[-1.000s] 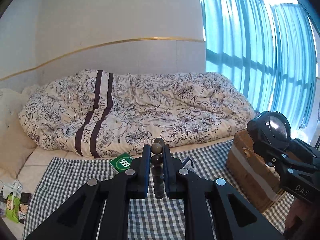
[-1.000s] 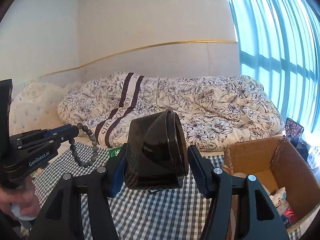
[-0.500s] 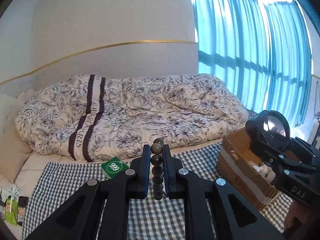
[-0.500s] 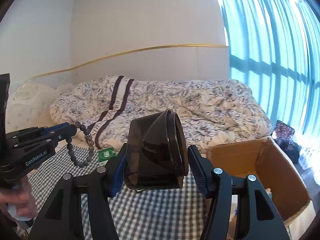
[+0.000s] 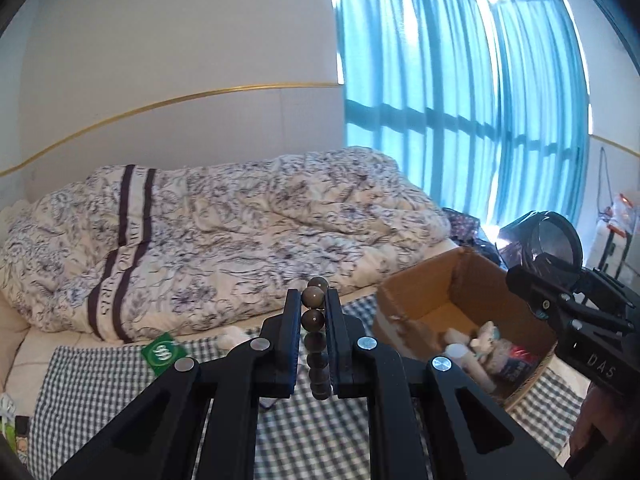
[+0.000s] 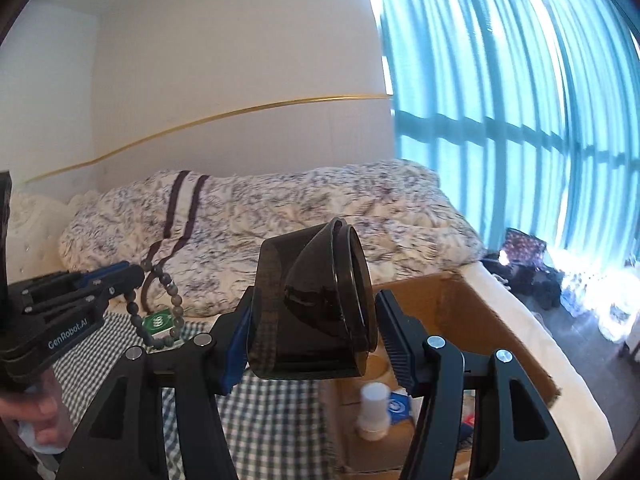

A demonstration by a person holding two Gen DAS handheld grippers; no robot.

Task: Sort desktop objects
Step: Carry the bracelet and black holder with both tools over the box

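Box (image 6: 472,304) now under right tool (image 6: 312,320) | cup (image 6: 316,300) gripped | beads (image 5: 314,320) unchanged

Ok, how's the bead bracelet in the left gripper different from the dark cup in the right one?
The bead bracelet is a loop of small round beads hanging limp from the left gripper; the dark cup is one rigid smoky translucent piece, tipped on its side in the right gripper. The bracelet fits between nearly closed jaws; the cup spreads its jaws wide. Both are held in the air near the cardboard box.
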